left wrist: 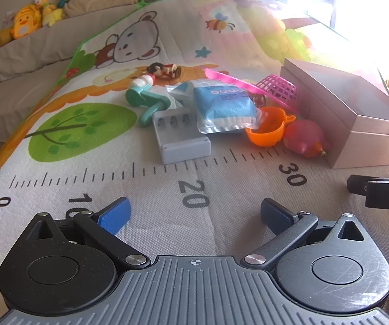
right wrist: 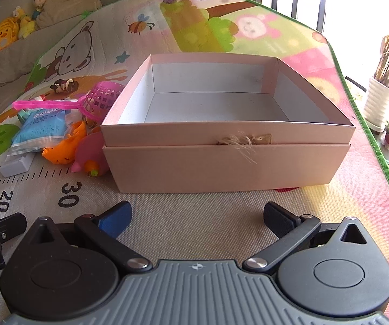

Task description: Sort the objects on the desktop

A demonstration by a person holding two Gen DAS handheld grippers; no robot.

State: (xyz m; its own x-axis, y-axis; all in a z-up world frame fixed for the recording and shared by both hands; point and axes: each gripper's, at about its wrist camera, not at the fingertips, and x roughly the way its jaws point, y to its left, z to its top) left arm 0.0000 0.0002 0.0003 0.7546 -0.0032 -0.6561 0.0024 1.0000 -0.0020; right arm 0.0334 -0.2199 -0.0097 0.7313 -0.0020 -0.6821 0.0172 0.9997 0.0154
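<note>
Right now both grippers gape wide, holding nothing. Left gripper point(left wrist: 194, 214) faces the toys point(left wrist: 221, 108); right gripper point(right wrist: 195, 216) faces the box point(right wrist: 227, 159), toys lying to its left.

Play mat point(left wrist: 67, 162): pastel cartoon print with white bear, bee, green tree, black ruler marks, green edging. Box point(right wrist: 221, 162): pale pink outside, white inside. Battery charger point(left wrist: 179, 138): grey. Packet point(left wrist: 225, 105): blue and white. Cup point(left wrist: 266, 128): orange. Net scoop point(left wrist: 278, 88): magenta mesh. Squeeze toy point(left wrist: 304, 138): pink. Gripper fingertips point(left wrist: 113, 216): blue.
</note>
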